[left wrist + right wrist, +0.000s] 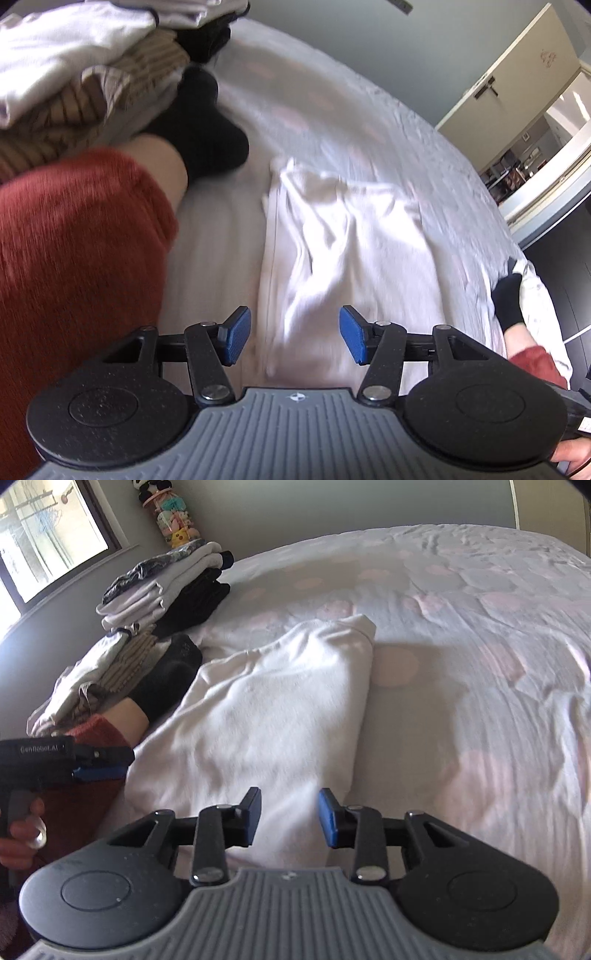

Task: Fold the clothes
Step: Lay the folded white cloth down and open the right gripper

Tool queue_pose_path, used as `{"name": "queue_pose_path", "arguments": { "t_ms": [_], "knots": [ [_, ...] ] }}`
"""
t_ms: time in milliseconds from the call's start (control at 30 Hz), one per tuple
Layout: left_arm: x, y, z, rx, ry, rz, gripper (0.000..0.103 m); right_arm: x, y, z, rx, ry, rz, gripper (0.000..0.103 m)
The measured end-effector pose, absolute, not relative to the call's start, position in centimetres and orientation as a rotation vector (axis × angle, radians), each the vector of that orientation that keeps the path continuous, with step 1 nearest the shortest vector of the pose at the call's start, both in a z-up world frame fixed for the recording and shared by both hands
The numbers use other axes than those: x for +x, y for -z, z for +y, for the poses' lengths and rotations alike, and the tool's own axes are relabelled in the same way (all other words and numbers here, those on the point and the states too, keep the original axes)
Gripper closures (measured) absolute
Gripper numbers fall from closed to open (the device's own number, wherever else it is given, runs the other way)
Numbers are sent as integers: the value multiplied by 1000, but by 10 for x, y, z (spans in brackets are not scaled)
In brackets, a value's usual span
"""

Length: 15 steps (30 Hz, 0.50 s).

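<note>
Your left hand-held gripper [294, 336] hovers with its blue pads spread wide, nothing between them, above the near end of the white garment [332, 236]. Your right hand-held gripper [290, 821] is also parted, somewhat narrower, and empty, above the garment's near edge. The white garment lies lengthwise on the bed [480, 646], partly folded into a long shape, its right edge a rounded fold and its far end bunched. To its right the bedspread runs bare and wide toward the bed's far edge. To its left room is tight: your leg in a black sock [166, 675] lies just beside it, and beyond that the stacks of folded clothes [159, 590] sit near the wall under the window [48, 539].
</note>
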<state>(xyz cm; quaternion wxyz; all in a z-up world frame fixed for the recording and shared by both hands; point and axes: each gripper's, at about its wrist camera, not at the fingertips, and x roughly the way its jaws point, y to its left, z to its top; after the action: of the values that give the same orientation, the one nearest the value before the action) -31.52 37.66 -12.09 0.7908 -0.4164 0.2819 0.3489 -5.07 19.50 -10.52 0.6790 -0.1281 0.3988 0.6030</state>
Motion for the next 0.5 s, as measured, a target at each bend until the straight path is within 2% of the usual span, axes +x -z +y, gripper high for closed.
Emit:
{"name": "queue_pose_path", "arguments": {
  "t_ms": [100,167,233,333,400,467,500],
  "knots": [
    [-307,127,367,-880,-752,643,48,-57,115,179,-338,-1342,886,62],
    [-304,127,363,-849,-763,656,58,-60,121,173,-378,-1325,885,61],
    [-304,126,359,-832,-766,656,62,-61,128,171,-400,-1319,901,61],
    [-308,127,357,-830,-760,639,83,-62,135,170,-398,-1328,908,61],
    [-310,127,356,-824,-755,620,90,-64,138,171,-392,-1335,904,63],
    [-314,122,353,-798,-752,583,92,-65,139,172,-394,-1333,901,74],
    [-317,114,349,-774,-741,539,94,-66,138,171,-391,-1329,895,94]
  ]
}}
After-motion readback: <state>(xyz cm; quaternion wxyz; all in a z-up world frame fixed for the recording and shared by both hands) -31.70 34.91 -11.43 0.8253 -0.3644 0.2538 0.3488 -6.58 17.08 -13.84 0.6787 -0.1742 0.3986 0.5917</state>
